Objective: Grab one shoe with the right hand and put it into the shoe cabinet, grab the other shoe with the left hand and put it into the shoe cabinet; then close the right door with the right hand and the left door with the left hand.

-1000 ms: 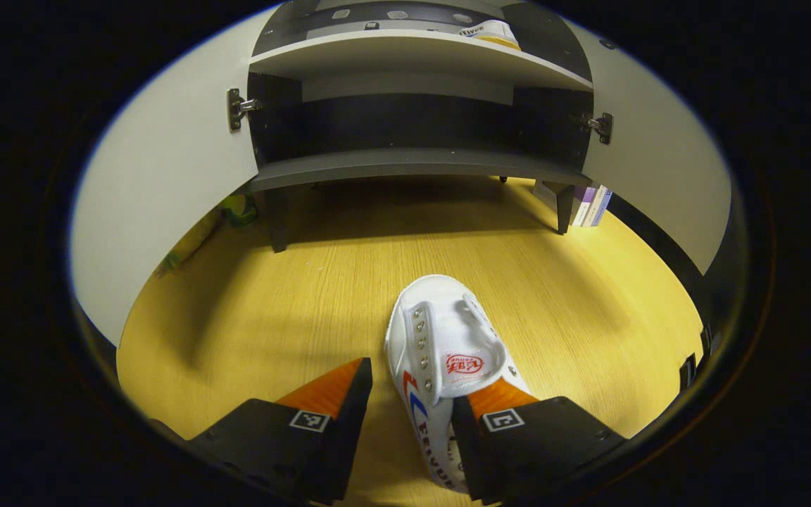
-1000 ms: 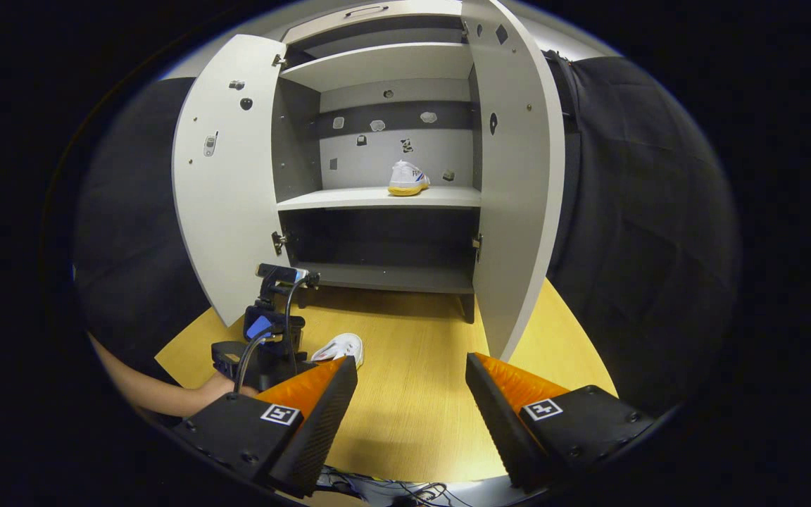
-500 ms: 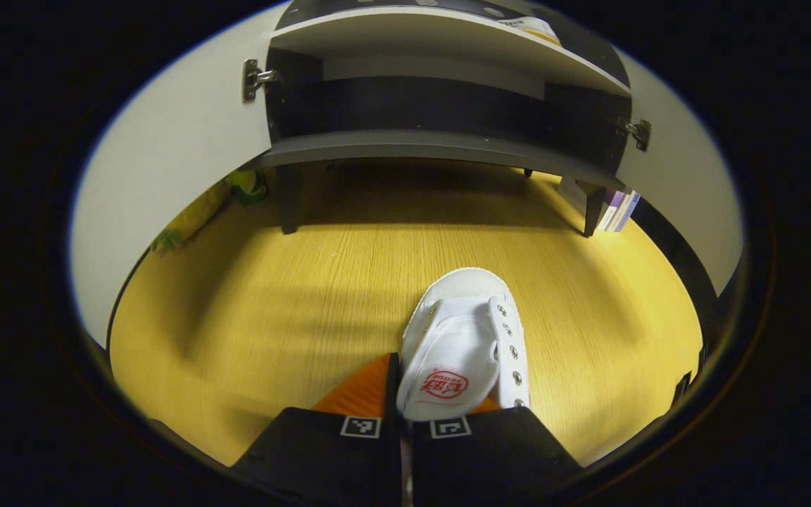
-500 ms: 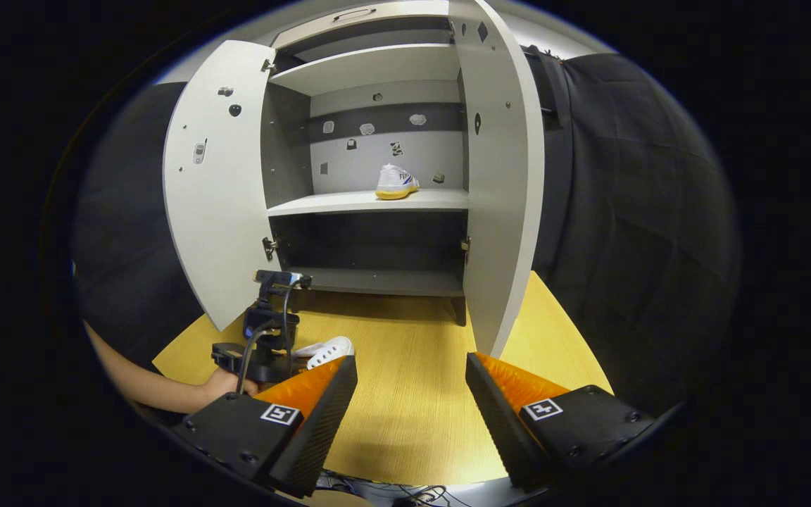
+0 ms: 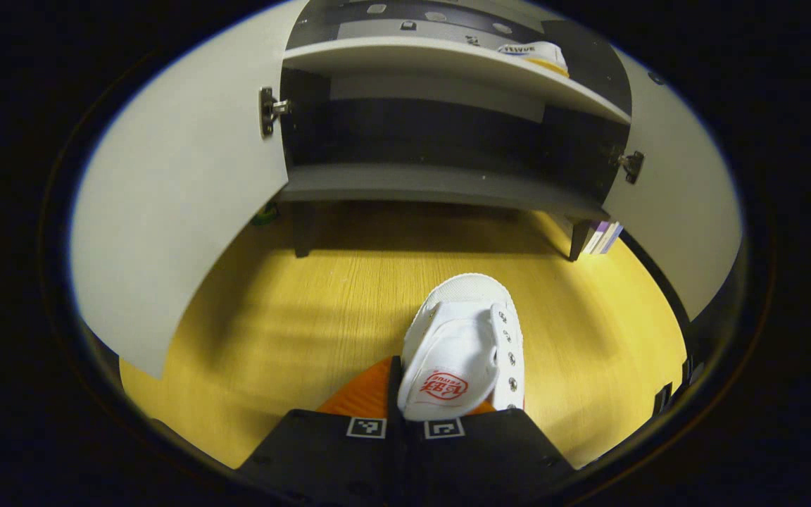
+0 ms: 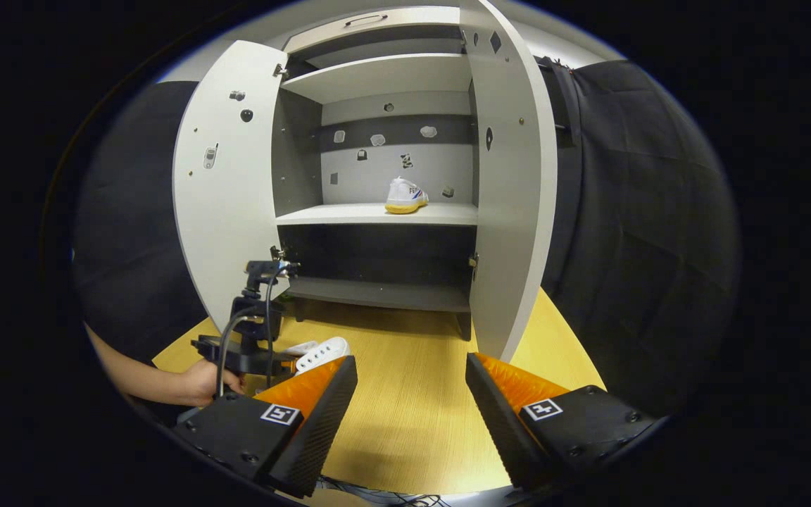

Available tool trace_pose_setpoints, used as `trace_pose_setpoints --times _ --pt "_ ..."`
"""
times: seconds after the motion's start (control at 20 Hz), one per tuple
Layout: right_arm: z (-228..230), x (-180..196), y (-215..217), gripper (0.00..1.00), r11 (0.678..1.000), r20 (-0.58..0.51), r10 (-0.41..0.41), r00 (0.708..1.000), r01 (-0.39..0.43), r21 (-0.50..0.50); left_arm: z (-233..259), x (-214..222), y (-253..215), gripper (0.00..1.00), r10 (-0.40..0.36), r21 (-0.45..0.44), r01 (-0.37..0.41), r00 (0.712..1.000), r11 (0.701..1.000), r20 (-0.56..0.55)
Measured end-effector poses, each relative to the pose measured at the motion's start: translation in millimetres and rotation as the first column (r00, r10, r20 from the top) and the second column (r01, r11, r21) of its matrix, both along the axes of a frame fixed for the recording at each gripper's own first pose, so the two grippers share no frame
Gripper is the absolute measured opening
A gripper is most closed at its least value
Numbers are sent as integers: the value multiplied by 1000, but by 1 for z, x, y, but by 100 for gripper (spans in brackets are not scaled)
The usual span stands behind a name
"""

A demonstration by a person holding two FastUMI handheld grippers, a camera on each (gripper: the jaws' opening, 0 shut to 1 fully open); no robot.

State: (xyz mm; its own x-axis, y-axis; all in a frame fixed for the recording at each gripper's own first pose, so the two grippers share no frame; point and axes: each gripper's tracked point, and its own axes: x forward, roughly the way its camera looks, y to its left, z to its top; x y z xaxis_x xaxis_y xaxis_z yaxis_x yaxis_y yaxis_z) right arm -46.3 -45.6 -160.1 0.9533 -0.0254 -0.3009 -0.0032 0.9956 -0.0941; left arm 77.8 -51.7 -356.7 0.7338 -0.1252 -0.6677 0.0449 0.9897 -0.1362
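Observation:
A white canvas shoe [image 5: 465, 338] with a red logo on its tongue points its toe at the shoe cabinet [image 5: 441, 186]. My left gripper [image 5: 405, 421] is shut on its rear part. In the right gripper view, the same shoe [image 6: 322, 350] sits just above the yellow wooden surface, with the left gripper [image 6: 286, 360] and a hand [image 6: 201, 377] behind it. The other white shoe [image 6: 405, 195] with a yellow sole stands on the cabinet's middle shelf [image 6: 377, 213]. My right gripper [image 6: 411, 394] hangs open and holds nothing, well back from the cabinet.
Both cabinet doors stand wide open, the left door [image 6: 226, 190] and the right door [image 6: 514, 183]. The bottom shelf [image 5: 441, 184] is dark and bare. Books [image 5: 602, 237] lean by the cabinet's right leg. Yellow wooden surface [image 5: 321, 303] stretches in front.
My left gripper went from open beside the shoe to shut on it, then drew a little nearer the cabinet. The right gripper has barely shifted.

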Motion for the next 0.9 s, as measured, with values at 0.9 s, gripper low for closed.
trace_pose_setpoints --times 0.9 --pt "55 -27 -55 98 998 119 -54 991 52 25 276 76 26 5 82 -72 -65 957 995 277"
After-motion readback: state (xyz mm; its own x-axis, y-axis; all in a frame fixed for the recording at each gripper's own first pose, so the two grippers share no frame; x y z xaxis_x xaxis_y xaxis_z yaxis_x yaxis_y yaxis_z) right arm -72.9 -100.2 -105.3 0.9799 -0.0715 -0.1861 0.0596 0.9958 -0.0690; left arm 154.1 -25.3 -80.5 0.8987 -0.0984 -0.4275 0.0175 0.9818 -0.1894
